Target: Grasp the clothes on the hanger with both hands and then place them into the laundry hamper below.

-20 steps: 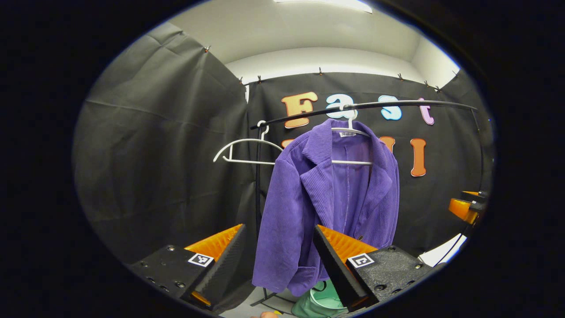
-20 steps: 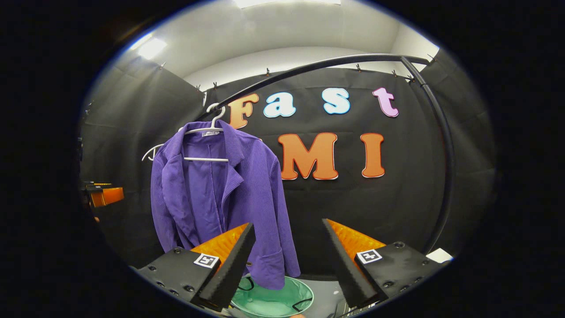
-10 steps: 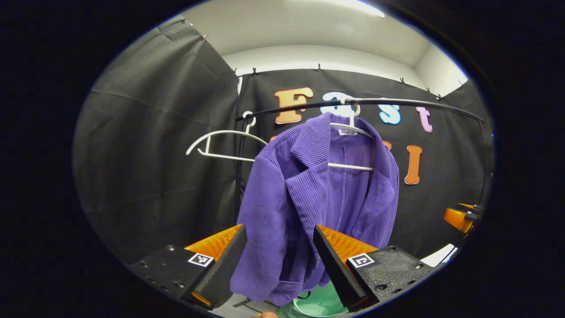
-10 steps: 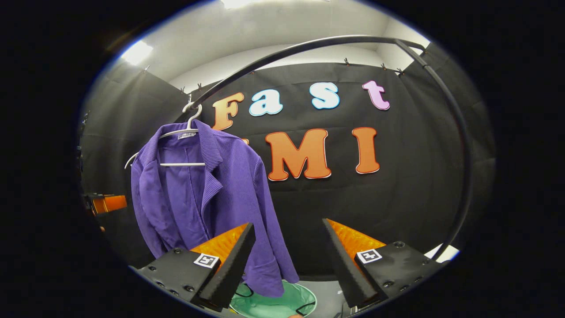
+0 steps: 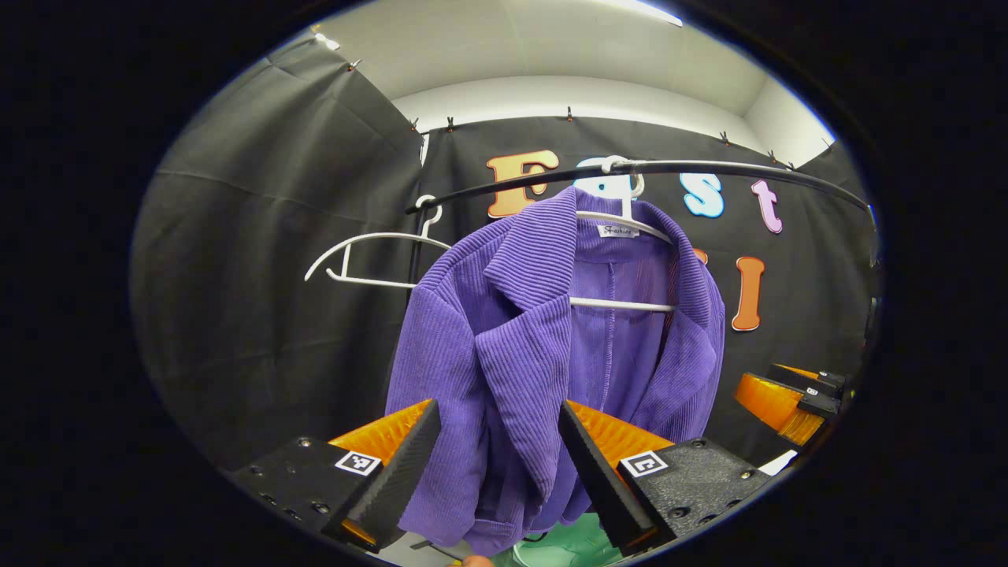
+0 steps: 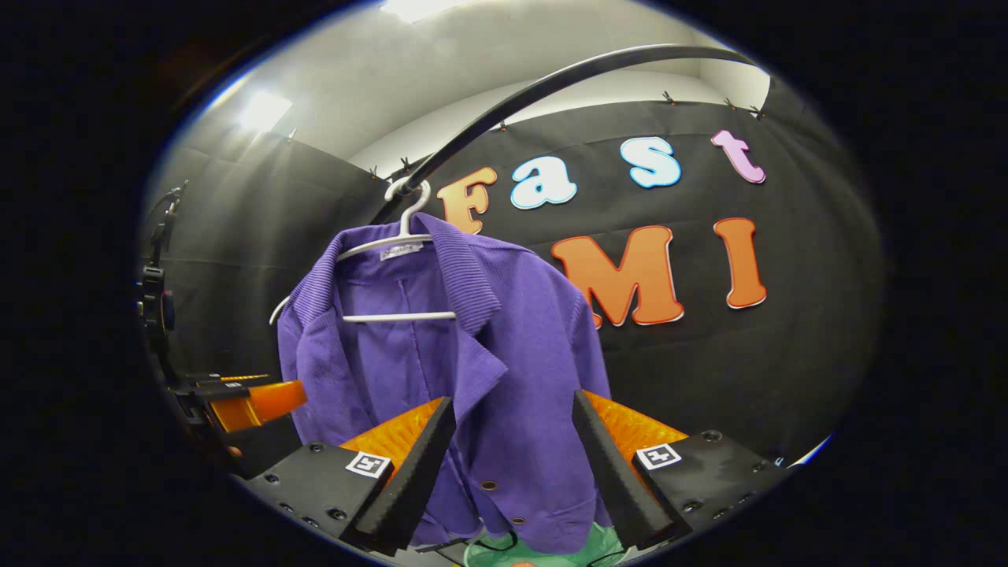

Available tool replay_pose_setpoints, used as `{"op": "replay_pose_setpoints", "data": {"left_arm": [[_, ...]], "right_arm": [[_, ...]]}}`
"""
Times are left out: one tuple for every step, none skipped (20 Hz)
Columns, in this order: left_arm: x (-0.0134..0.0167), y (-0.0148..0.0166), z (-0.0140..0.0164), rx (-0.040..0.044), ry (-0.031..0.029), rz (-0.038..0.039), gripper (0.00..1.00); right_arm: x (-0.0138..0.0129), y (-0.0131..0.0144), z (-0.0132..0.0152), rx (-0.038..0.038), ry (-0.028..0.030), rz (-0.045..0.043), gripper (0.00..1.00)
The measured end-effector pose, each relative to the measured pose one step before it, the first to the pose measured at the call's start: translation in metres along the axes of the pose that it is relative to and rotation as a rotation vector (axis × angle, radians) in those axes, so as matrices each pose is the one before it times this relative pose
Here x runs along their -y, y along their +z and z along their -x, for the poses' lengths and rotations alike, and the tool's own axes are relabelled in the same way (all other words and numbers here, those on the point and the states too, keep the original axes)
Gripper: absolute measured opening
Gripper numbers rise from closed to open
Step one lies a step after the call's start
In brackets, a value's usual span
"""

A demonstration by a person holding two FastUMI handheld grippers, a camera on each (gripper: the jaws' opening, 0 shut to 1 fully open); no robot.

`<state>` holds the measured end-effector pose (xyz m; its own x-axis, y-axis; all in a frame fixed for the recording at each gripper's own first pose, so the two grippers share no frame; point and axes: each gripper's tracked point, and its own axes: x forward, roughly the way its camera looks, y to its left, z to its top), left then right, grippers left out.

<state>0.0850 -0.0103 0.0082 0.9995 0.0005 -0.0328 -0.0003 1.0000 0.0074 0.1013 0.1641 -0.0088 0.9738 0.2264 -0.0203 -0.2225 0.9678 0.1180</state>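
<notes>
While the purple jacket point(image 5: 543, 346) hangs on a white hanger point(image 5: 622, 303) from the black rail point(image 5: 709, 169), a second, bare white hanger point(image 5: 362, 256) hangs on the rail just left of the jacket in the left gripper view. Green laundry hamper point(image 6: 543, 551) sits directly below the jacket, mostly hidden by its hem. Jacket: ribbed corduroy, front open, lapels folded out, dark buttons near the hem, sleeves hanging straight. Left hand-held gripper point(image 5: 498, 465) is spread wide in front of the jacket's left lapel side; contact can't be told. Right hand-held gripper point(image 6: 512, 465) is spread too, in front of the jacket's lower front. Black cloth wall point(image 6: 756, 354) lies behind the jacket, with open space to its right.
</notes>
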Motion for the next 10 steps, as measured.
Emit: {"op": "replay_pose_setpoints", "data": {"left_arm": [[0.00541,-0.00009,-0.00394,0.00193,-0.00483,0.00104,0.96],[0.00429,-0.00148,-0.00468,-0.00044,0.00004,-0.00163,0.93],[0.00042,-0.00044,-0.00458,-0.00273,0.01335,-0.00251,0.93],[-0.00032,-0.0031,-0.00494,-0.00951,0.01956,-0.00419,0.93],[0.00353,-0.00272,-0.00123,-0.00726,0.0062,0.00075,0.92],[0.0038,0.00086,-0.00195,0.00006,-0.0055,0.00474,0.92],[0.00249,0.00003,-0.00523,0.00039,0.00161,0.00284,0.77],[0.00041,-0.00058,-0.00479,-0.0022,-0.00011,-0.00062,0.62],[0.00037,-0.00206,-0.00333,-0.00208,-0.00257,-0.0064,0.48],[0.0012,0.00009,-0.00416,-0.00134,-0.00834,-0.004,0.43]], "right_arm": [[-0.00626,0.00155,-0.00666,0.00661,0.01609,0.00045,0.89],[-0.0025,0.00217,-0.00754,0.0056,0.0057,0.00334,0.89],[-0.0006,-0.00033,-0.00832,-0.0012,-0.00342,0.0059,0.89],[-0.0001,-0.00316,-0.00681,-0.00896,-0.00393,0.00181,0.89],[-0.00071,-0.00393,-0.00716,-0.01162,-0.00087,-0.00494,0.89],[-0.00103,-0.00382,-0.00817,-0.01081,0.00128,-0.00765,0.88],[0.00022,-0.00486,-0.009,-0.01306,-0.00044,-0.00839,0.89],[0.00033,-0.00561,-0.00682,-0.01912,0.00211,-0.01198,0.81],[-0.00155,-0.00481,-0.0088,-0.01901,0.00887,-0.01789,0.74],[-0.00318,-0.00433,-0.00765,-0.01983,0.01567,-0.01598,0.66]]}}
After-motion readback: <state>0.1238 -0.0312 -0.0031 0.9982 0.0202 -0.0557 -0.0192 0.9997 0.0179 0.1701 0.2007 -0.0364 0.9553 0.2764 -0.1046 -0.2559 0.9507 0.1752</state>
